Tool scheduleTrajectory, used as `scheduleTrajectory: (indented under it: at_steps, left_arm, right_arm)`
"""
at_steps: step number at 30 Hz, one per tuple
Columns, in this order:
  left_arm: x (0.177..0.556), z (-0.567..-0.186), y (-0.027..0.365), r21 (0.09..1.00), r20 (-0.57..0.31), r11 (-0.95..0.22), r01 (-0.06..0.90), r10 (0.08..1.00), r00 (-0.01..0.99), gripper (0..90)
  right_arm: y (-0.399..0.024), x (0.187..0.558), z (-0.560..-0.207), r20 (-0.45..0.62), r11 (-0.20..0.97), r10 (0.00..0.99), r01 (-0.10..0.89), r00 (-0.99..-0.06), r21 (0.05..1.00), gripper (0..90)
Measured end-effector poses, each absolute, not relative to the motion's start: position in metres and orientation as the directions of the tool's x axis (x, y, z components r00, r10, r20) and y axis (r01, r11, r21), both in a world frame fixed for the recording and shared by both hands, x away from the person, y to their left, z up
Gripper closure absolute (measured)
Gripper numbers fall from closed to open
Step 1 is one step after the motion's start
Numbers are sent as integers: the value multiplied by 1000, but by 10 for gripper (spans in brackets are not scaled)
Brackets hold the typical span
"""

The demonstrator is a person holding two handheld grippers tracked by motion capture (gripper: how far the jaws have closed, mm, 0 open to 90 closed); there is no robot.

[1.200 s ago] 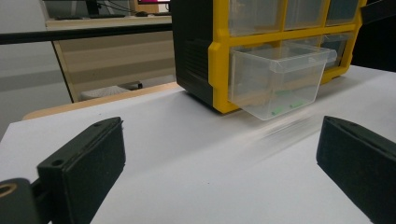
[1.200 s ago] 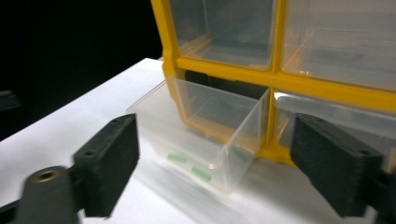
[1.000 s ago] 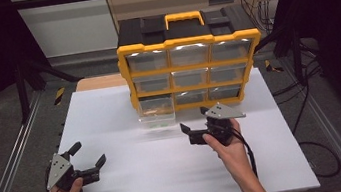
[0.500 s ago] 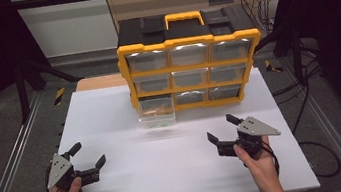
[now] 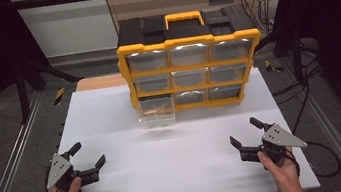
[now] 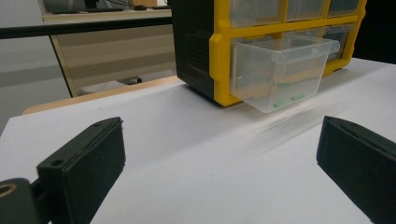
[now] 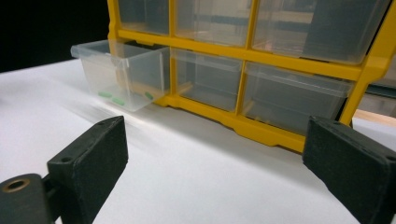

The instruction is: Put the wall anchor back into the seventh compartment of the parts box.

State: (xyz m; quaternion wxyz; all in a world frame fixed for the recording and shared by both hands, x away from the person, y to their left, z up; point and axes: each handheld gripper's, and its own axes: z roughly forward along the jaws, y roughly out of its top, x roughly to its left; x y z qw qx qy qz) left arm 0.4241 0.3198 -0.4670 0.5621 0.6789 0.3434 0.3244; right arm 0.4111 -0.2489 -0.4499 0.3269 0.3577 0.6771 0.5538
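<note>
- White, smooth counter (image 5: 110, 114) carries a yellow-and-black plastic organiser (image 5: 189, 63) at its far edge.
- Clear boxy drawer (image 5: 156, 112), bottom-left, juts toward the near edge, small green pieces (image 6: 286, 99) inside.
- Left tool (image 5: 88, 160) and right tool (image 5: 245, 133) rest near the near corners, both wide, empty.

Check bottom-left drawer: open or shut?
Open. The bottom-left drawer juts out of the organizer over the table; small green bits lie inside.

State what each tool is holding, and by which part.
Nothing: the left tool and right tool are both open, apart from the pulled-out drawer.
</note>
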Motion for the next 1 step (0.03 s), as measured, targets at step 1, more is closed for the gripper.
scheduleTrajectory:
  at_steps: [1]
  left_arm:
    - [424,-467,320,986,56,-133,100,830,555,12]
  right_arm:
    - [-248,411,-450,-54,137,844,118,-534,983,71]
